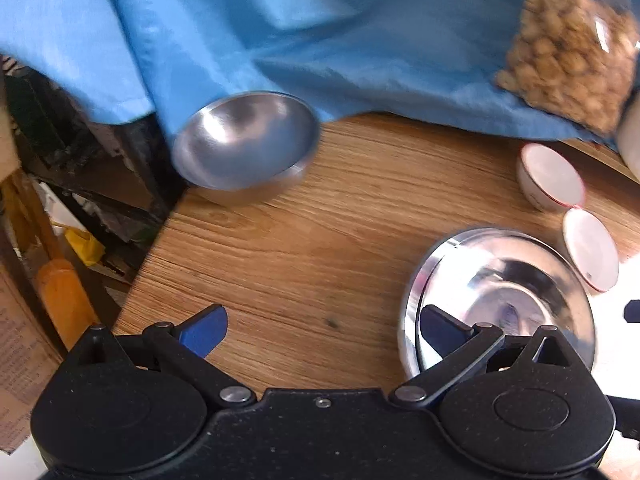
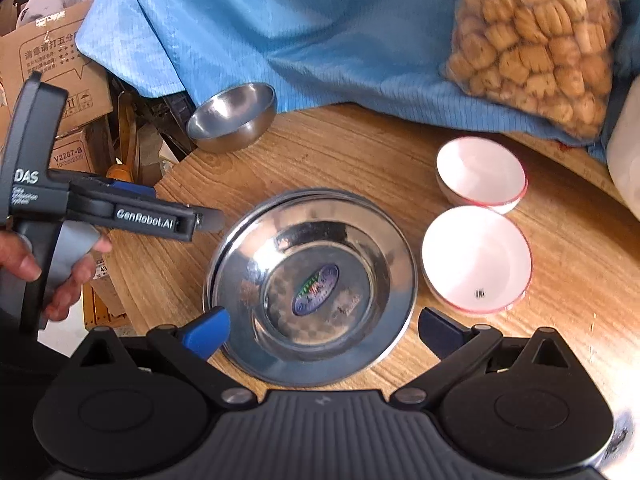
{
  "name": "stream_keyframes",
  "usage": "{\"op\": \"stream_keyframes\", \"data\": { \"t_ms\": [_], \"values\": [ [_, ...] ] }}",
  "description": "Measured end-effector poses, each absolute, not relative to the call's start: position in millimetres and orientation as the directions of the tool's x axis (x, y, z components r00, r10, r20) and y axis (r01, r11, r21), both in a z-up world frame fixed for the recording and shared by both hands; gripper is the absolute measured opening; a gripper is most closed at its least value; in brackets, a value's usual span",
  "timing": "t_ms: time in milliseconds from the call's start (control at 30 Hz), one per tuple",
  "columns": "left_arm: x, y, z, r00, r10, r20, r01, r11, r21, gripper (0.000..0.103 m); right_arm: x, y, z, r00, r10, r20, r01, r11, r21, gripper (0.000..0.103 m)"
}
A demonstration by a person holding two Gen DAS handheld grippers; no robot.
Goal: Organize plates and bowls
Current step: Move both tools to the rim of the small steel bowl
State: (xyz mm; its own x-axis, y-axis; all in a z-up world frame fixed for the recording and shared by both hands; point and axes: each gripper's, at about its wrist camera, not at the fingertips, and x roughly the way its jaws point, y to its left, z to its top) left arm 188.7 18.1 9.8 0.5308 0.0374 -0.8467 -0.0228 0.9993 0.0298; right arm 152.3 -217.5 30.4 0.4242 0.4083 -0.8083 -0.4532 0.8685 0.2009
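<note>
A steel bowl [image 1: 244,146] [image 2: 232,116] stands at the table's far left edge, under the blue cloth. Stacked steel plates [image 2: 312,284] [image 1: 504,280] lie in the middle. Two white bowls with red rims stand to the plates' right, one farther [image 2: 480,172] [image 1: 550,178] and one nearer [image 2: 476,258] [image 1: 590,254]. My left gripper [image 1: 324,332] is open and empty over bare wood, left of the plates; it also shows in the right wrist view [image 2: 208,220]. My right gripper [image 2: 324,332] is open and empty above the plates' near rim.
The round wooden table [image 2: 360,152] ends at left, with cardboard boxes [image 2: 60,64] and clutter below. A blue cloth [image 2: 300,32] drapes over the back. A clear bag of biscuits [image 2: 536,40] lies on it at right. A white container [image 2: 626,160] stands at far right.
</note>
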Motion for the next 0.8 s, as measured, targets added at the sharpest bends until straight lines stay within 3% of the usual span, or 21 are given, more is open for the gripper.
{"op": "stream_keyframes", "data": {
  "t_ms": [433,800],
  "values": [
    [240,92,11,0.502,0.245,-0.829,-0.267,0.956,0.121,0.102,207,-165,39,0.485,0.391,-0.782,-0.503,0.856,0.116,0.103],
    [263,108,11,0.526,0.213,-0.823,-0.246,0.965,0.092,0.102,284,-109,29,0.506,0.42,-0.754,-0.446,0.875,0.189,0.103]
  ]
}}
